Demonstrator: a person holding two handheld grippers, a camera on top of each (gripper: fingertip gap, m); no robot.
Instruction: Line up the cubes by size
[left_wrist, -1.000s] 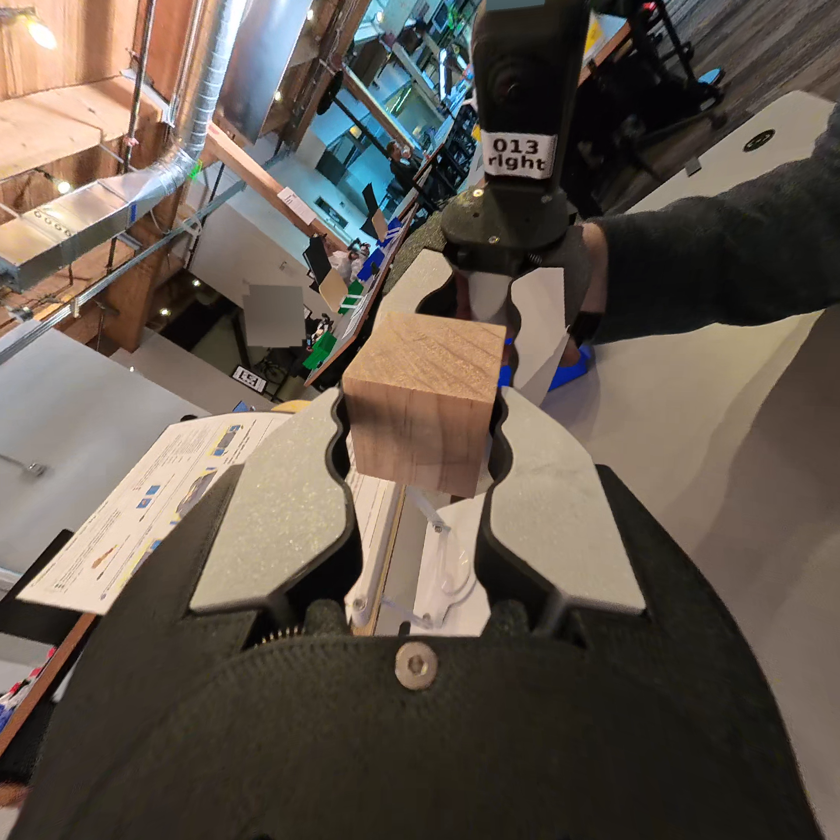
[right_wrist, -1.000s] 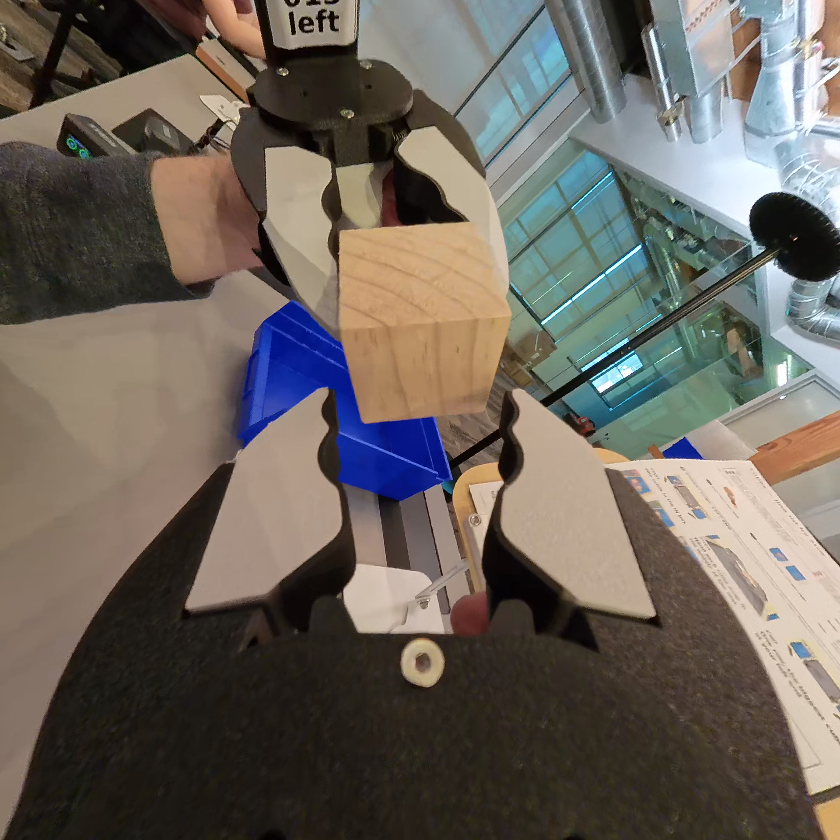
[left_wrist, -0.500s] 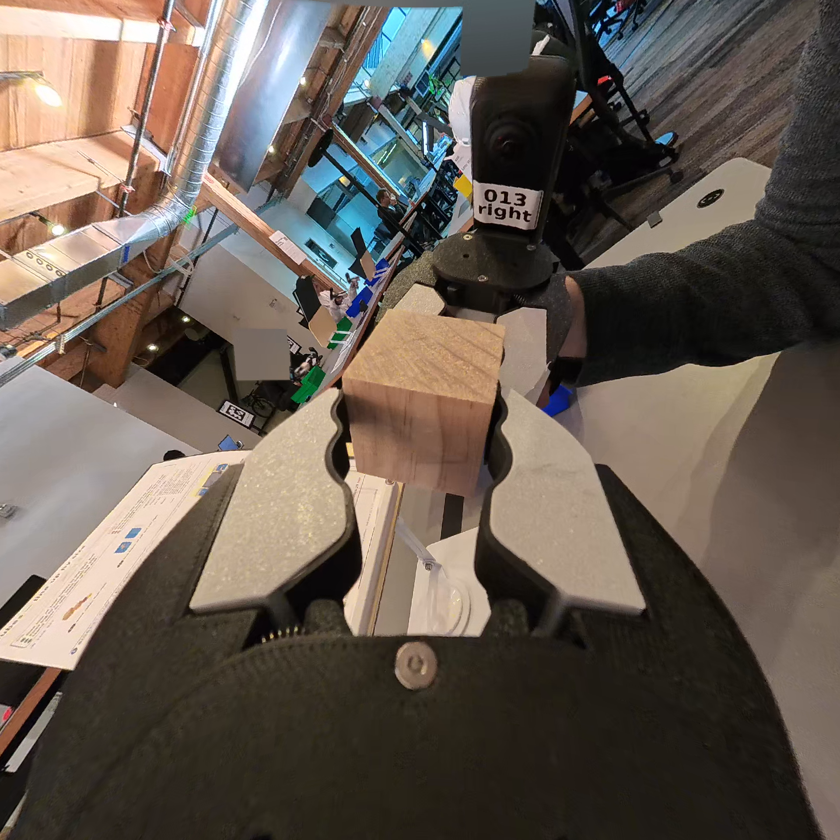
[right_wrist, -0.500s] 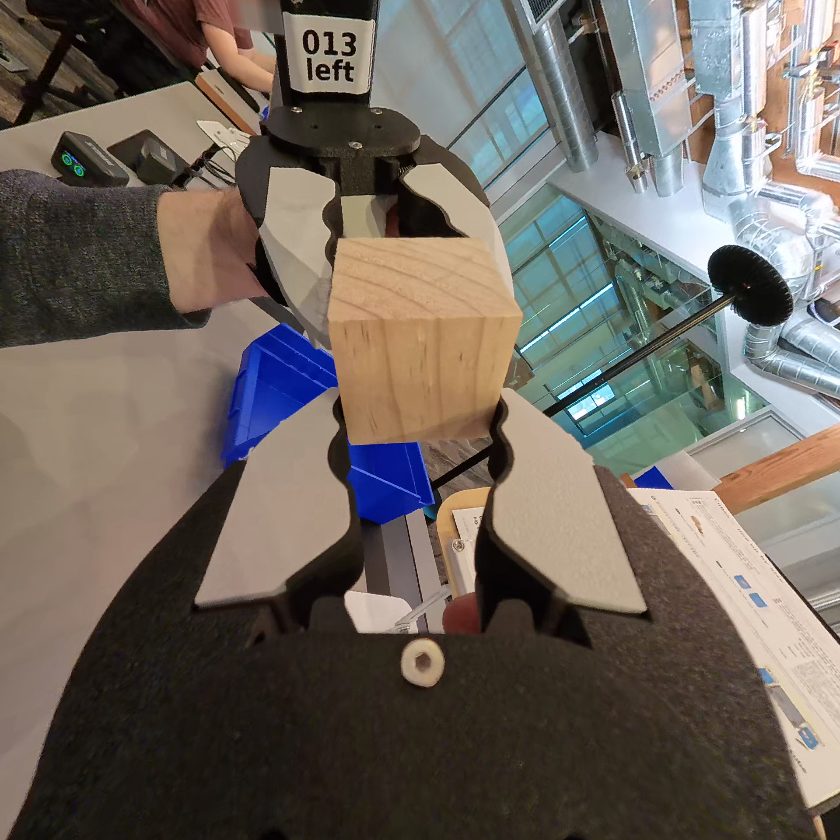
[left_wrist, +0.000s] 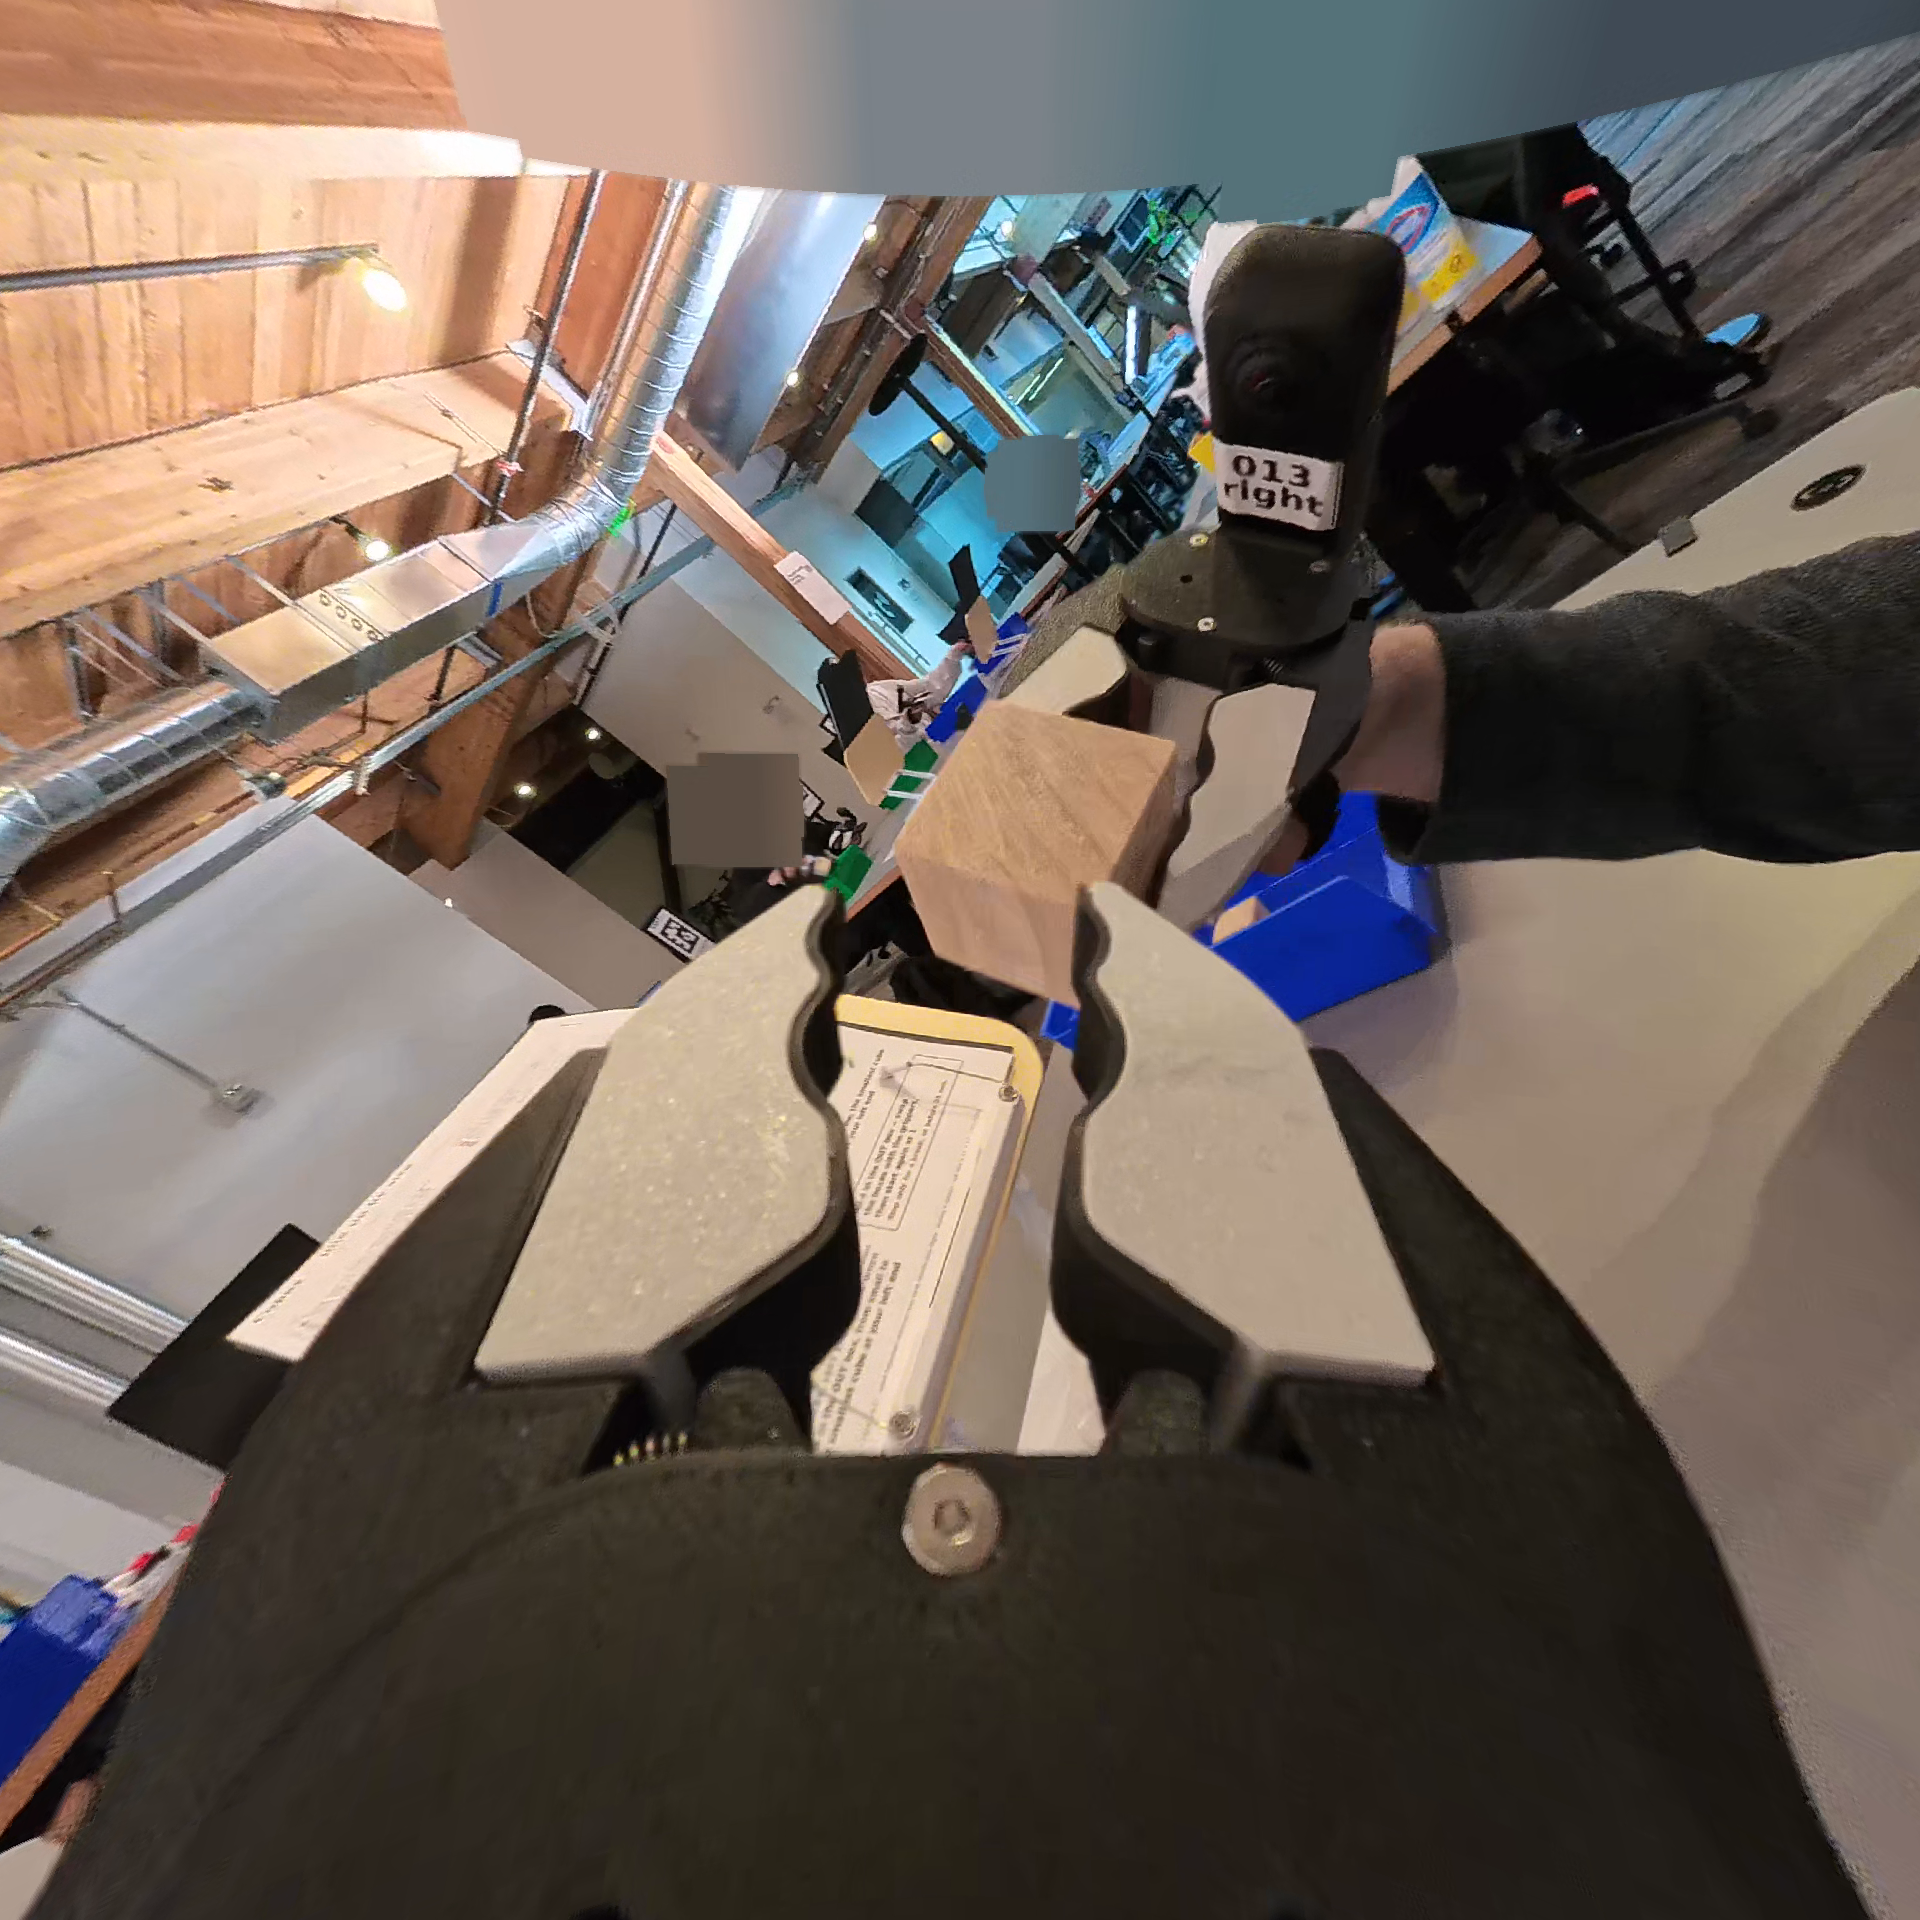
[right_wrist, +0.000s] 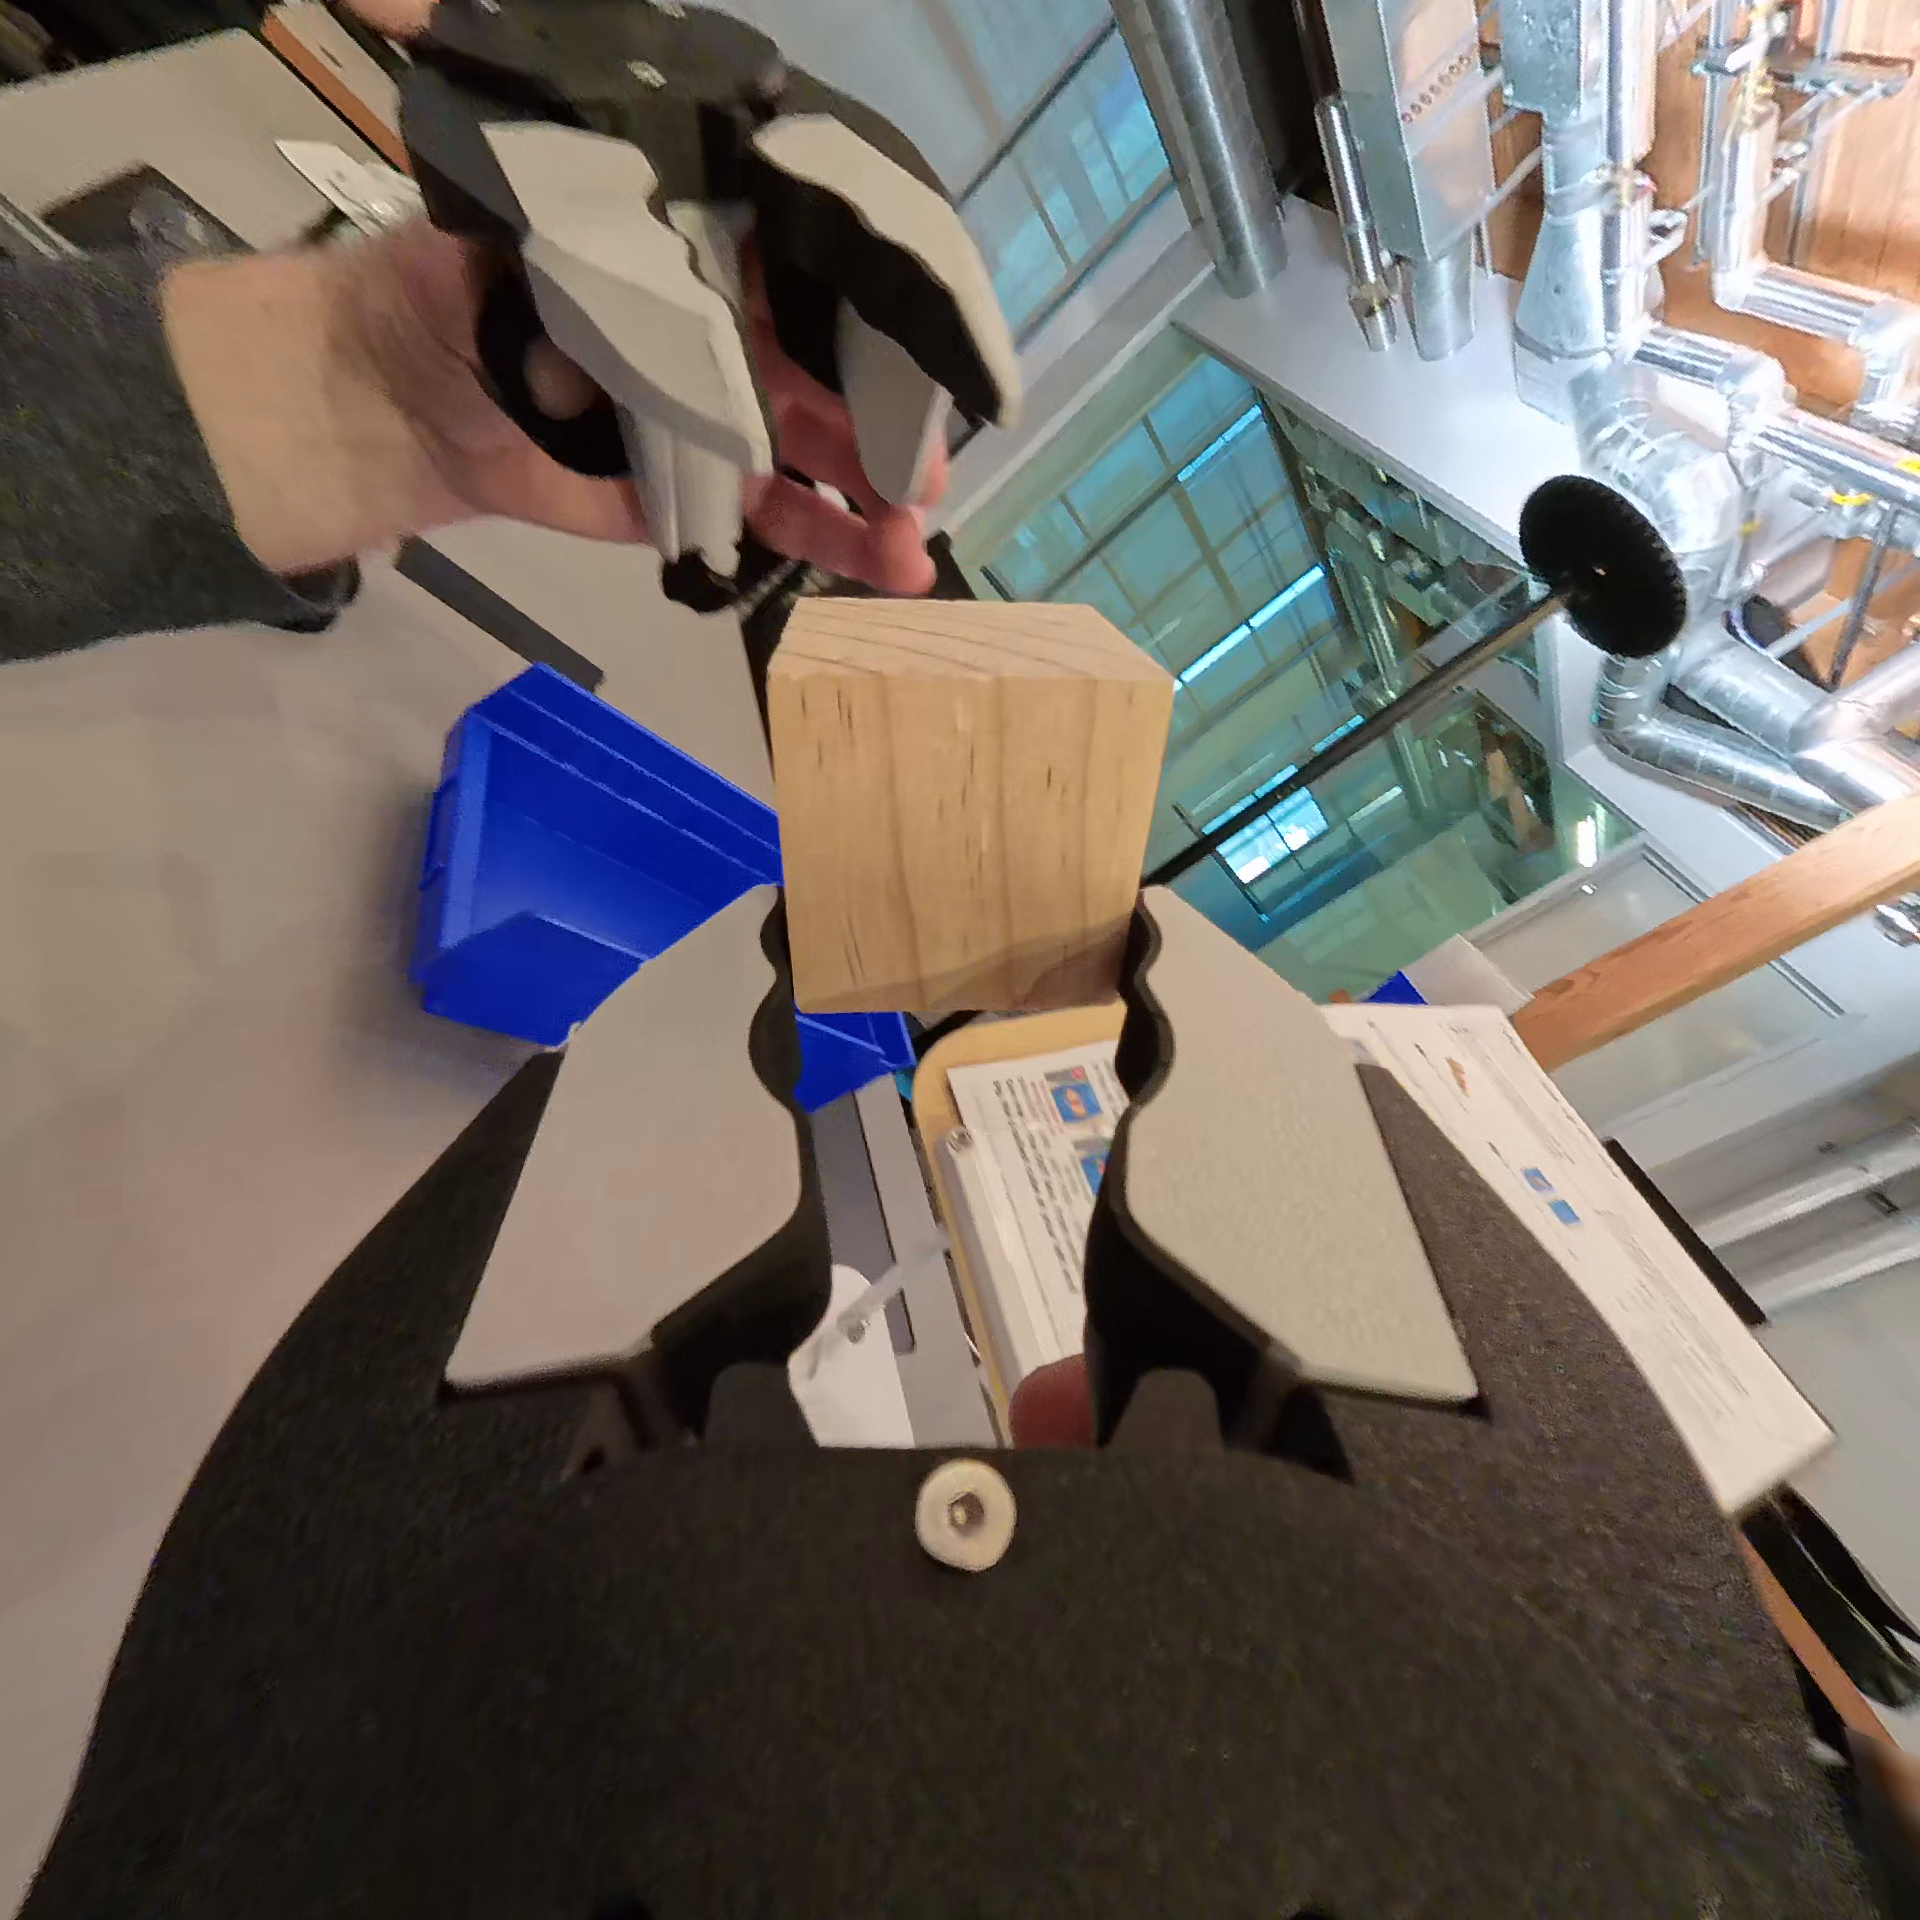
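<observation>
A light wooden cube (right_wrist: 966, 810) sits between the fingertips of my right gripper (right_wrist: 956, 935), with both pads pressed on its lower sides; it is held up in the air. In the left wrist view the same cube (left_wrist: 1029, 842) shows farther off in the right gripper (left_wrist: 1132, 790). My left gripper (left_wrist: 956, 914) is open and empty, a little back from the cube. It also shows in the right wrist view (right_wrist: 800, 468), held in a hand, fingers apart and nothing between them.
A blue bin (left_wrist: 1340, 935) stands on the grey table (left_wrist: 1558, 1039) below the cube, with a small wooden block (left_wrist: 1242, 920) inside. It shows in the right wrist view too (right_wrist: 582, 862). A wood-rimmed board with printed sheets (right_wrist: 1039, 1143) lies beside it. Left tips to right tips: about 9 centimeters.
The cube passed from my left gripper to my right. The right pads came together on it, then the left let go, drew back and partly narrowed.
</observation>
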